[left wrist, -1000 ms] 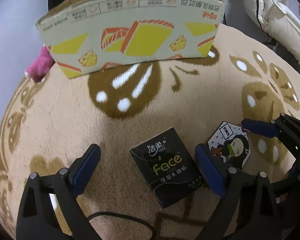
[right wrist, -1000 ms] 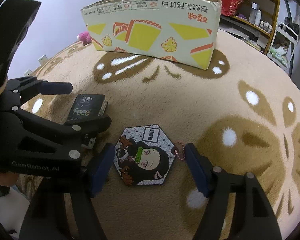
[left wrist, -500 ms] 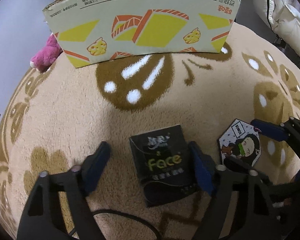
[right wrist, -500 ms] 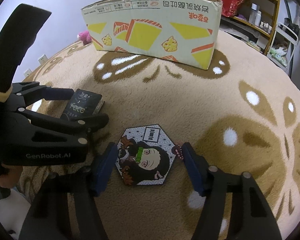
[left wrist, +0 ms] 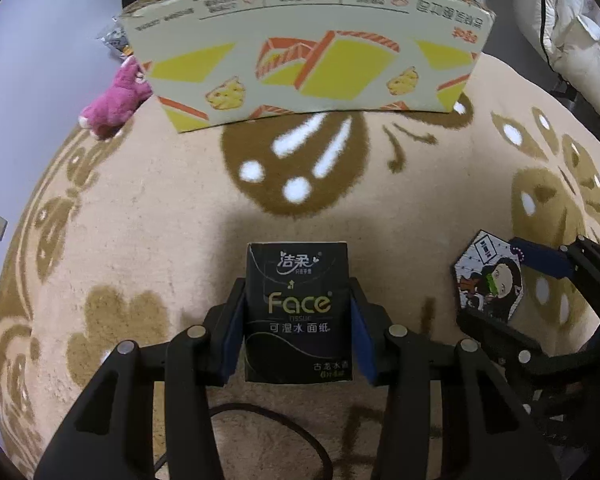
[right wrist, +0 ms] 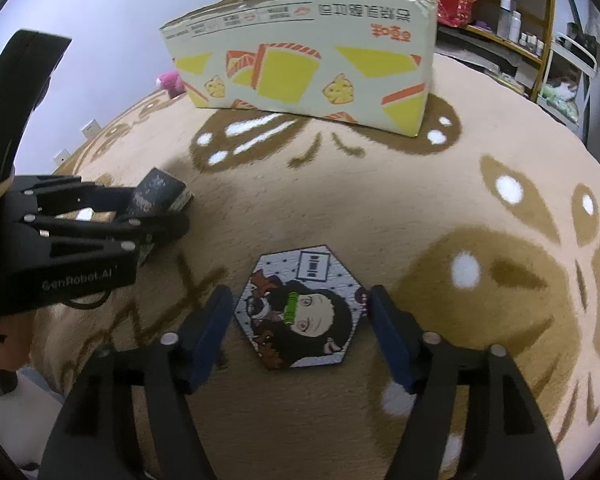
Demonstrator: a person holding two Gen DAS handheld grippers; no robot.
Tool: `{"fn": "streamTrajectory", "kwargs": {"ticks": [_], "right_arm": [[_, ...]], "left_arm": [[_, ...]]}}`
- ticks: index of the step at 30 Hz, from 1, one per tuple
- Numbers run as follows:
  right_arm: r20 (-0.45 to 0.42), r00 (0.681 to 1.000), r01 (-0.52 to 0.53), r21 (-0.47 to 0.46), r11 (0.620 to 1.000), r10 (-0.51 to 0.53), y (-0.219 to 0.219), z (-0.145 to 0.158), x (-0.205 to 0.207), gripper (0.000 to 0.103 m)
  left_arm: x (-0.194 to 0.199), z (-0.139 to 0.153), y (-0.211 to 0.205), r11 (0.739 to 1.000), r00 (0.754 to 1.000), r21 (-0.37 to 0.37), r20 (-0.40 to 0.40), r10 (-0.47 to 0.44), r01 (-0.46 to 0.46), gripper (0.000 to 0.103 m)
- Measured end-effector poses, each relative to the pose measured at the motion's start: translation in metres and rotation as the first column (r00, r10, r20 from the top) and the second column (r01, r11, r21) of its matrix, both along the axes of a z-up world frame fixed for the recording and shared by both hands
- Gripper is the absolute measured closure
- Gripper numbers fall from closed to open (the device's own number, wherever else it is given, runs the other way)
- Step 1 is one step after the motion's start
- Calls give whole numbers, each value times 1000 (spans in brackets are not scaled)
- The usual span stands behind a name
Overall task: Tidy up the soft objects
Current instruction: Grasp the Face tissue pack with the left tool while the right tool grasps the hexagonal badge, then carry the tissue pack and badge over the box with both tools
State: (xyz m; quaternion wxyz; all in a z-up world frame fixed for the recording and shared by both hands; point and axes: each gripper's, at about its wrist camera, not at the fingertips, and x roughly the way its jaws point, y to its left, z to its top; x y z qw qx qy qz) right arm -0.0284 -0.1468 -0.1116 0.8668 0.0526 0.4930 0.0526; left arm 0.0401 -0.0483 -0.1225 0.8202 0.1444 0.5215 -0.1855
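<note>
Tissue pack point(left wrist: 298, 312) sits between the closing left claw point(left wrist: 298, 326), hexagon pad point(right wrist: 302, 306) between the opening right claw point(right wrist: 302, 332), box point(left wrist: 300, 52) waits ahead.

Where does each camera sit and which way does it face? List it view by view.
Left wrist: on the left gripper, aimed down at the rug; its closing fingers press the black tissue pack.
Right wrist: on the right gripper, aimed down; its opening fingers flank the hexagonal character pad; a hand shows at left.
Shared: pack, pad, cardboard box, pink plush toy.
</note>
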Motion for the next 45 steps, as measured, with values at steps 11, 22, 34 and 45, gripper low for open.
{"fn": "streamTrajectory", "kwargs": {"ticks": [11,22,34,45], "right_arm": [[-3,1000,-21,-118,993,21,18,-10,3,27],[40,999,40,-66,997,-37,0,5,4,28],[130,990,68,-32,997,-64,-15,43,15,28],[205,978,28,-44,999,-19,-2,78,29,28]], "left_arm": [[9,1,12,998,998,7,20,61,-62,58],[20,3,23,996,995,11,44,88,-89,58],[34,29,40,989,985,-1,89,149,-149,58],[40,70,49,982,961,4,206,182,-187,58]]}}
